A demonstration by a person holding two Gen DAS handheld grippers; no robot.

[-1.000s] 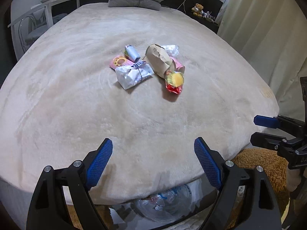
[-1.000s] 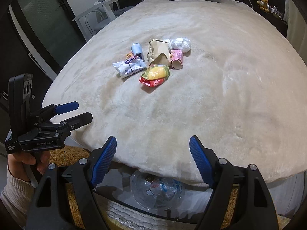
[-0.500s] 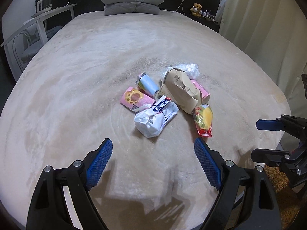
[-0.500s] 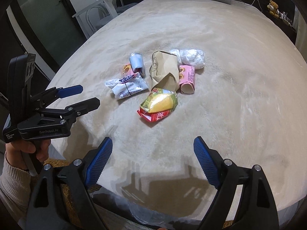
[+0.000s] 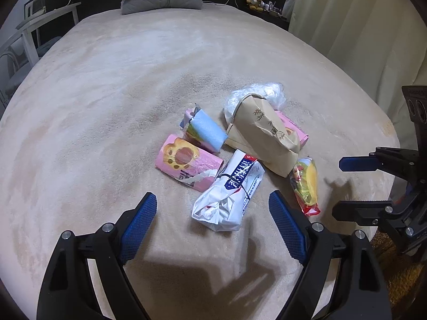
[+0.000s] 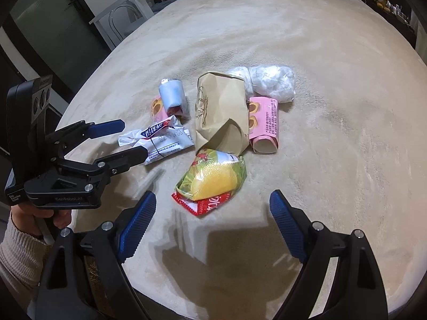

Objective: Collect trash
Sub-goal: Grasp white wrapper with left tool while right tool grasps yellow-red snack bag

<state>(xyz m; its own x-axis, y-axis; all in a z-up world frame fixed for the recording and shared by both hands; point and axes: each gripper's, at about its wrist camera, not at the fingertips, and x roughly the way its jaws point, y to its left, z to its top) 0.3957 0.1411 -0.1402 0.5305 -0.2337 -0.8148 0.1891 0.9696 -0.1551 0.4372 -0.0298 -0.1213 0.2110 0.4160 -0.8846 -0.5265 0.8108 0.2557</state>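
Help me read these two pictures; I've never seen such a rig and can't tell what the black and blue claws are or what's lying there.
A person holds a two-finger clamp in each hand, each carrying a forward-looking fisheye camera. One picture looks along the left gripper, the other along the right gripper. Both are open and hold nothing. On the beige bed lies a trash pile: a brown paper bag, a white wrapper, a yellow-red snack bag, pink packets, a blue one, and crumpled clear plastic.
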